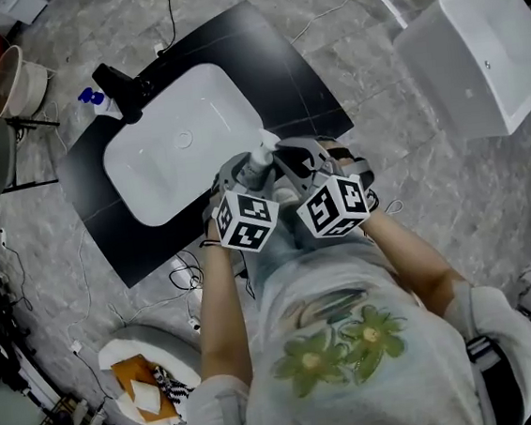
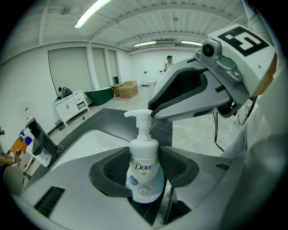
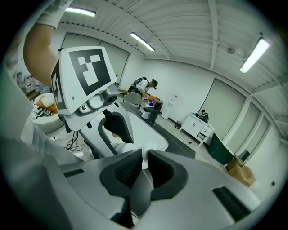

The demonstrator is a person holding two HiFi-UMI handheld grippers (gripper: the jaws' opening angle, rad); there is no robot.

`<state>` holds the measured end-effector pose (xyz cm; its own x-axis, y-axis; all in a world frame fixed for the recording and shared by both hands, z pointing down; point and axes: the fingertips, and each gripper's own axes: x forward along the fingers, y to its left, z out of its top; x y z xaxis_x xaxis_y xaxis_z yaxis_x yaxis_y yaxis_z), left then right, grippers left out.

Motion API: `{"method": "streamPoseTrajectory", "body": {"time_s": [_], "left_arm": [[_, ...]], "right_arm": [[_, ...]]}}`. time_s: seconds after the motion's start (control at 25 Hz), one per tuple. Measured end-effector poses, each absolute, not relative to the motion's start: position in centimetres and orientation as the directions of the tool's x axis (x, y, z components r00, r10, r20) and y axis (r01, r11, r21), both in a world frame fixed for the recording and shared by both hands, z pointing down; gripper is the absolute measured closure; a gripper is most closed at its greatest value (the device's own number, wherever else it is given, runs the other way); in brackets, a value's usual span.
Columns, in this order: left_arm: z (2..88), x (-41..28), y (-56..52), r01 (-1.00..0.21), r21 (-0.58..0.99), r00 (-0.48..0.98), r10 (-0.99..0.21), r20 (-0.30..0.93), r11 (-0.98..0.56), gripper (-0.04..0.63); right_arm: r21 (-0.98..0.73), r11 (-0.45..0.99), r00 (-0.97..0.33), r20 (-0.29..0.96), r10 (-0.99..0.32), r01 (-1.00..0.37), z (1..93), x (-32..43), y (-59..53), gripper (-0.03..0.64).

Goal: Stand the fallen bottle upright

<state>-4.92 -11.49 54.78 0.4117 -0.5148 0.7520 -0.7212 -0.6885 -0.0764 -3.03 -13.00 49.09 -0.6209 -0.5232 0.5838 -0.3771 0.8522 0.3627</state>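
Note:
The bottle (image 2: 144,173), a white Dove pump bottle, stands nearly upright between the pads of my left gripper (image 2: 144,168), which is shut on its body. In the head view the bottle (image 1: 260,160) is over the front edge of the black counter (image 1: 289,72), with the left gripper (image 1: 242,171) on its left side. My right gripper (image 1: 283,153) reaches in from the right. Its narrow jaws (image 3: 143,164) pinch the white pump head, and one of its fingers (image 2: 180,96) lies over the pump top. The bottle's base is hidden.
A white sink basin (image 1: 173,141) is set in the counter, with a black faucet (image 1: 120,85) at its far left. Another white basin (image 1: 484,52) stands on the floor at the upper right. Cables (image 1: 182,272) and a round bowl (image 1: 142,380) lie on the floor near the person's feet.

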Motion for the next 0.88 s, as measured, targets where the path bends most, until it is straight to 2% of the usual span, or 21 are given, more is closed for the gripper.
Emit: {"method": "streamPoseTrajectory", "body": {"time_s": [0.44, 0.88], "left_arm": [[53.6, -6.3, -9.6, -0.796, -0.096, 0.399, -0.636, 0.66, -0.598, 0.368], [53.2, -7.5, -8.0, -0.838, -0.087, 0.384, -0.695, 0.608, -0.538, 0.37]], "right_arm": [[0.426, 0.85, -0.677, 0.529, -0.512, -0.31, 47.0, -5.2, -9.9, 0.551], [0.446, 0.847, -0.702, 0.502, -0.505, -0.29, 46.2, -6.7, -7.6, 0.561]]}}
